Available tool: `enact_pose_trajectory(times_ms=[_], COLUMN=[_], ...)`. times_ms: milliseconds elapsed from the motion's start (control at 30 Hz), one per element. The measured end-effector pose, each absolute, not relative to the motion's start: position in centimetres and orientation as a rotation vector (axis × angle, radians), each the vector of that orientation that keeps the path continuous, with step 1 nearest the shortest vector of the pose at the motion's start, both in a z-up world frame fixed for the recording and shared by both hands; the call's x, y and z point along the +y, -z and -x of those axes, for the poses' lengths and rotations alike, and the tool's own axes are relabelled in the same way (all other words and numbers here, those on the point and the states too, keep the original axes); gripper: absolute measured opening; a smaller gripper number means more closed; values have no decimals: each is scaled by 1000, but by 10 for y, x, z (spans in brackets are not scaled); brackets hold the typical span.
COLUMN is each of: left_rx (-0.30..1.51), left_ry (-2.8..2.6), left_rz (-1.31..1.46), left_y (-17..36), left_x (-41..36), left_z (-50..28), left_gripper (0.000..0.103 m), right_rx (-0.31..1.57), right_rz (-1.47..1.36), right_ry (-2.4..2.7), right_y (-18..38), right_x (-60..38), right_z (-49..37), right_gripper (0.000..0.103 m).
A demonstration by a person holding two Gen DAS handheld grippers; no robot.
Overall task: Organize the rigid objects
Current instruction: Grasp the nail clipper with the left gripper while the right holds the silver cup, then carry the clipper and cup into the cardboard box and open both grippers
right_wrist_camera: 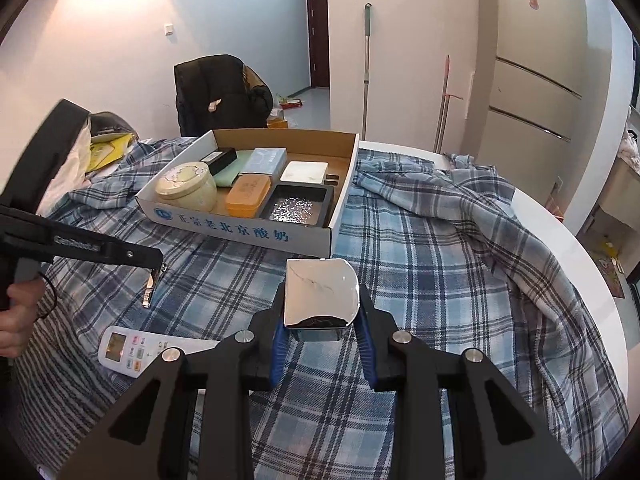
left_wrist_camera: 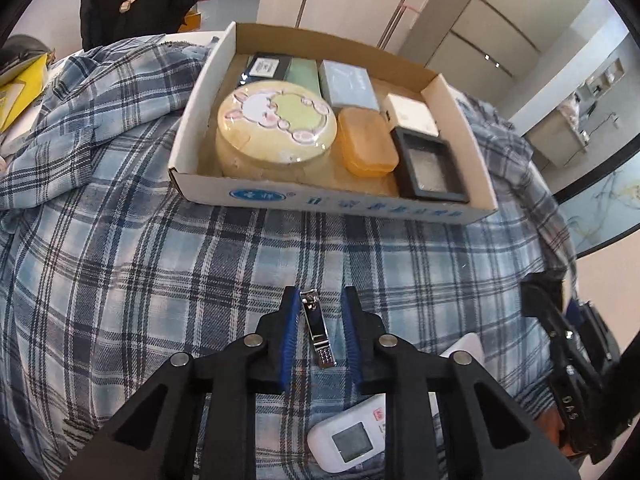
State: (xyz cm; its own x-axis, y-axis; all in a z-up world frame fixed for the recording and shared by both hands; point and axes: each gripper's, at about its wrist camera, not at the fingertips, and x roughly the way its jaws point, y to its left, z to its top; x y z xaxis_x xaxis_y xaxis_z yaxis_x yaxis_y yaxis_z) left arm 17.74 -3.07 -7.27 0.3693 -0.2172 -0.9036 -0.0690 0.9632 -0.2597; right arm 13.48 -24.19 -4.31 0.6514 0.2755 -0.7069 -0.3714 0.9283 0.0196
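1. The left gripper [left_wrist_camera: 319, 330] tilts steeply down over the plaid cloth [left_wrist_camera: 160, 280], its jaws released either side of the nail clipper [left_wrist_camera: 317, 328] lying there.
2. The right gripper [right_wrist_camera: 322, 320] angles down, jaws clenched on a shiny metal box [right_wrist_camera: 320, 292].
3. The cardboard tray [right_wrist_camera: 240, 226] sits far beyond.
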Motion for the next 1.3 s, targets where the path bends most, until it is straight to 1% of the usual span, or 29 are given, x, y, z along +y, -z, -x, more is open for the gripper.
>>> enact_pose_trajectory(times_ms=[100, 133, 167, 500, 733, 967, 1300], left_rx=[1204, 1204, 1205, 1226, 1170, 1211, 1200], left_ry=[75, 66, 65, 60, 47, 6, -10], left_rz=[229, 210, 187, 125, 83, 58, 14], left_y=[78, 79, 80, 82, 59, 80, 86], left_x=[-38, -41, -45, -52, -37, -16, -27], left_z=[-176, -176, -175, -182, -176, -174, -178], left_gripper=[22, 11, 11, 10, 10, 10, 10], right_rx=[777, 774, 772, 768, 784, 796, 794], right_rz=[137, 138, 138, 137, 131, 130, 132], right_ry=[-386, -389, -391, -401, -394, -389, -396], right_y=[43, 42, 42, 40, 43, 45, 44], right_x=[-241, -241, -241, -243, -243, -243, -242], right_z=[-133, -132, -132, -129, -131, -133, -132], right_gripper=[29, 29, 29, 29, 29, 29, 29])
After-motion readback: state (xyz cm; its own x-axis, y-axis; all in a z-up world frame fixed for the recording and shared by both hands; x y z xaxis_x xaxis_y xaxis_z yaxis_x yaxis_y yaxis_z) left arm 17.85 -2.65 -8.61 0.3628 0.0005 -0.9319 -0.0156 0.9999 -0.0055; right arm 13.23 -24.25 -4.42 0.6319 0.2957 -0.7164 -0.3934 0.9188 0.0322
